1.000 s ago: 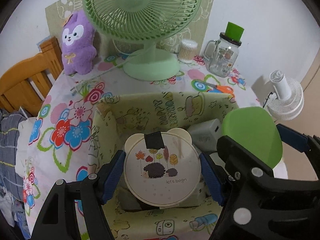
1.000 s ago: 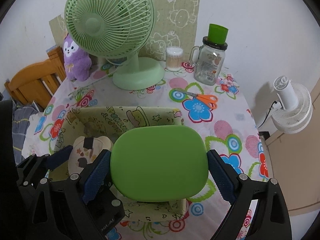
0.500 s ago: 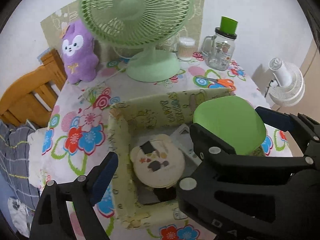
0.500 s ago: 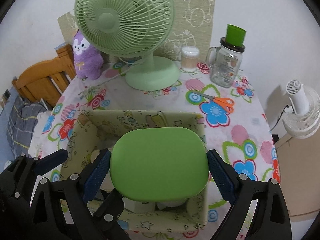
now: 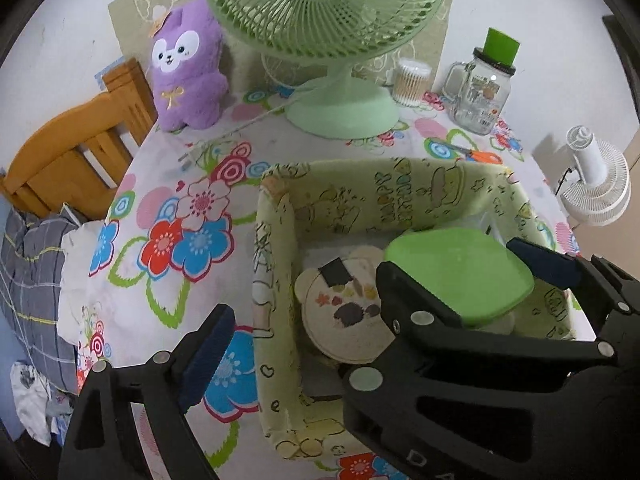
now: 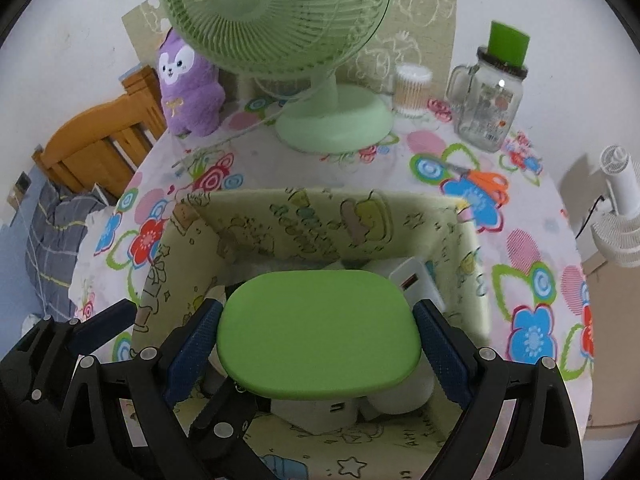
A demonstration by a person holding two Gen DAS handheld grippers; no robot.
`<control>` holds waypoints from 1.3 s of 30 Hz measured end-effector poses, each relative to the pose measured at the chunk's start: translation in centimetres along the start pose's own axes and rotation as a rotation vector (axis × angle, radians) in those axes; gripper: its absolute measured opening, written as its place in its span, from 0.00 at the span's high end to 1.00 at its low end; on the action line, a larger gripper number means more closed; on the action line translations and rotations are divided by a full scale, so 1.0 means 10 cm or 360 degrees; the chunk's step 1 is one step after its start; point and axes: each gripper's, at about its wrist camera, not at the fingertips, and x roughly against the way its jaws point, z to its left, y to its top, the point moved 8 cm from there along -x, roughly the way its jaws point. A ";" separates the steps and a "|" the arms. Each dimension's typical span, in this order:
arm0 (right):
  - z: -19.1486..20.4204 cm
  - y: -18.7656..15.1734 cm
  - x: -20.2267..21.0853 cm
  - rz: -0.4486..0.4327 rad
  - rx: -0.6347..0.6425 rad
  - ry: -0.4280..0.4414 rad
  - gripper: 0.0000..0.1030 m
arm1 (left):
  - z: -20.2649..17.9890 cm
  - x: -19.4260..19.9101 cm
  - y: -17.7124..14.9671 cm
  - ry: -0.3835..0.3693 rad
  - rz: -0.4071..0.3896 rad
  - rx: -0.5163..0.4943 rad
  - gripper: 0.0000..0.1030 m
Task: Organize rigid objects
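A yellow-green fabric storage box [image 5: 276, 248] [image 6: 304, 216] sits on the flowered table. My right gripper [image 6: 318, 342] is shut on a green rounded lid-like object [image 6: 318, 332] [image 5: 460, 272] and holds it inside the box, above white objects [image 6: 416, 284]. A round cream bear-eared case with a hedgehog print [image 5: 344, 316] lies in the box's left half. My left gripper is open and empty; only its left finger [image 5: 204, 356] shows, outside the box's left wall, and the right gripper hides the other.
A green desk fan [image 5: 340, 108], purple plush [image 5: 186, 72], cotton-swab jar [image 5: 412, 82] and glass mug jar [image 5: 484, 92] stand at the back. Orange scissors [image 6: 480, 180] lie right of the box. A white fan [image 5: 596, 184] and wooden chair [image 5: 72, 152] flank the table.
My left gripper let go of the hedgehog case, which now lies in the box, and drew back to the left. My right gripper carried the green object down into the box.
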 end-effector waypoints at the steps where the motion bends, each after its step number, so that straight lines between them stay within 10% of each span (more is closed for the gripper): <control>1: 0.00 -0.02 -0.03 0.0018 -0.0018 0.0005 0.07 | 0.01 -0.03 -0.01 0.0007 0.0015 0.0000 0.10; 39: -0.24 -0.24 0.63 -0.0125 -0.0096 -0.0198 0.05 | -0.17 0.46 -0.19 -0.0015 -0.0079 -0.0045 0.10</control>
